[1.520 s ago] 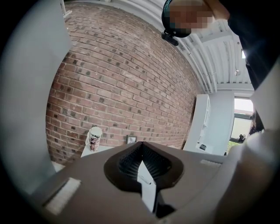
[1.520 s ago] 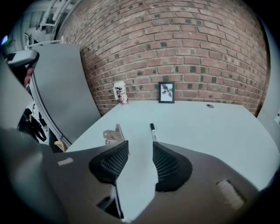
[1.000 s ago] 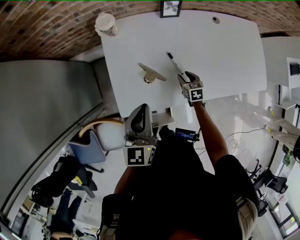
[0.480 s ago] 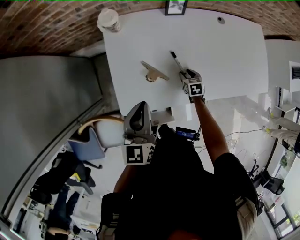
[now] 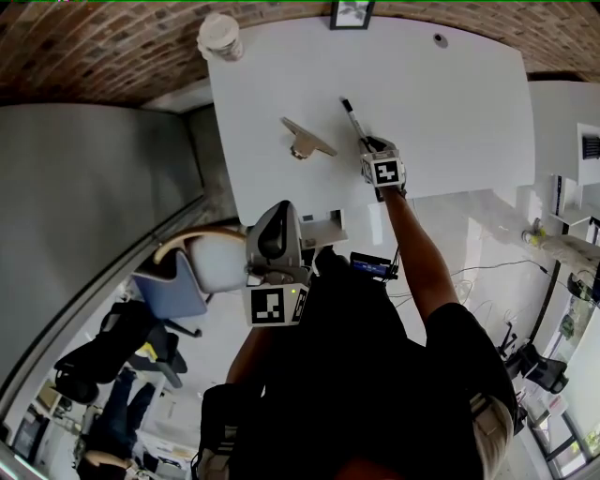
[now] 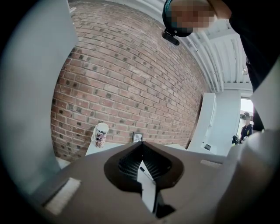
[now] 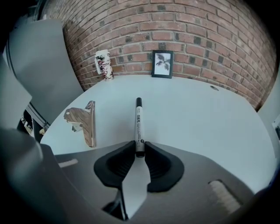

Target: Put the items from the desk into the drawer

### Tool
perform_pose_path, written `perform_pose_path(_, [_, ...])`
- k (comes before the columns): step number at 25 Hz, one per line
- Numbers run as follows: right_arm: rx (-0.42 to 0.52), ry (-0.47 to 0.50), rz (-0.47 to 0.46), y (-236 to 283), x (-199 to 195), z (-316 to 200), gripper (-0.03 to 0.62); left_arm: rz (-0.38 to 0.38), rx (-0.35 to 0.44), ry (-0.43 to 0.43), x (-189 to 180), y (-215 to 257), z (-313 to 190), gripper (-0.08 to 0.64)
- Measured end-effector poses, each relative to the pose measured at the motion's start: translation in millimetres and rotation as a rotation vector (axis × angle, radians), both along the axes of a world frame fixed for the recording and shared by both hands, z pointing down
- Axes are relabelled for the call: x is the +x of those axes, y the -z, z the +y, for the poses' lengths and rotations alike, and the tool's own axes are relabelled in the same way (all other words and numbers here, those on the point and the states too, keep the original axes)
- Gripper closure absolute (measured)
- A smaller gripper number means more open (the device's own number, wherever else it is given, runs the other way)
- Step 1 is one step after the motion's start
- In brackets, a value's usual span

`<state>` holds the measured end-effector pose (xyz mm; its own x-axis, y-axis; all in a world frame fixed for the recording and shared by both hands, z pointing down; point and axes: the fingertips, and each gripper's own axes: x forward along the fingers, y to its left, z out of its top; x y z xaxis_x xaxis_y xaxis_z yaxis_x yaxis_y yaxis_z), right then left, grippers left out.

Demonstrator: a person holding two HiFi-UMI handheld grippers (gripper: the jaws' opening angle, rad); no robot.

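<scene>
A black-and-white marker lies on the white desk, pointing away from me. My right gripper is at its near end. In the right gripper view the jaws pinch that end of the marker, so the gripper is shut on it. A wood-patterned clip lies to the marker's left, also seen as the clip. My left gripper is held near my body beside the open white drawer. Its jaws meet at the tips with nothing between them.
A paper cup stands at the desk's far left corner and a small picture frame at the far edge against the brick wall. A cable hole is at the far right. Office chairs stand on the floor at the left.
My right gripper has edged forward onto the marker's near end. The left gripper has stayed where it was by the drawer.
</scene>
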<state>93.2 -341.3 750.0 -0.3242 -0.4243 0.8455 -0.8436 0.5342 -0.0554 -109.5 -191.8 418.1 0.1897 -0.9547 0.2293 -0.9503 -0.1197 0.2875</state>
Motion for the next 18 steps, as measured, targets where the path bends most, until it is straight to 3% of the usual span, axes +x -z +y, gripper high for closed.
perform_pose_path(10, [0.003,-0.061,-0.019,9,21,18,0.521,-0.026,0.049,0.023,9,19,39,0.540])
perform_pose_path(18, [0.059,-0.023,-0.084,49,28,66,0.522,-0.043,0.096,0.037,30,39,79,0.540])
